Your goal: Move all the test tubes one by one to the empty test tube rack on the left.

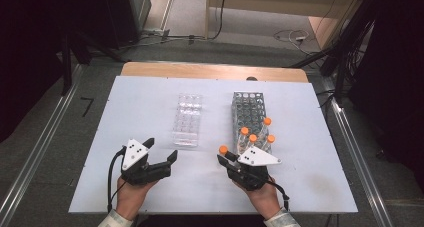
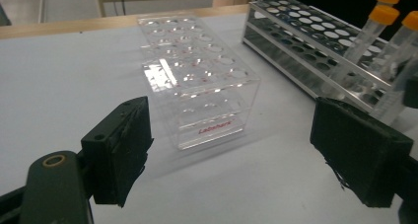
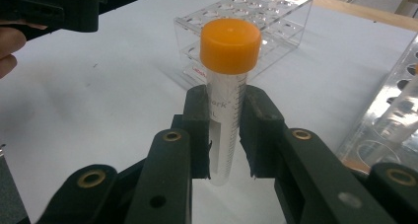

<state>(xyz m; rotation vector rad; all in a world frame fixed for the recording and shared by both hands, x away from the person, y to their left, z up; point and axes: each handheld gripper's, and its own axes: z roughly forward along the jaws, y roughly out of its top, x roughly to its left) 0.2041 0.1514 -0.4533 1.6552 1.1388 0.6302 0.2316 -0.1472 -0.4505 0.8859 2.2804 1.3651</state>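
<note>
Right gripper (image 3: 224, 135): clamped the orange-capped clear plastic tube (image 3: 226, 86).
Left gripper (image 2: 231, 150): open, empty.
Advice: keep tube upright toward the clear acrylic rack (image 3: 246, 21) ahead.

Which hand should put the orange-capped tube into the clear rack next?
The right one, most likely. The right gripper is already shut on the orange-capped tube, held upright, with the clear rack just ahead. The left gripper is open and holds nothing.
</note>
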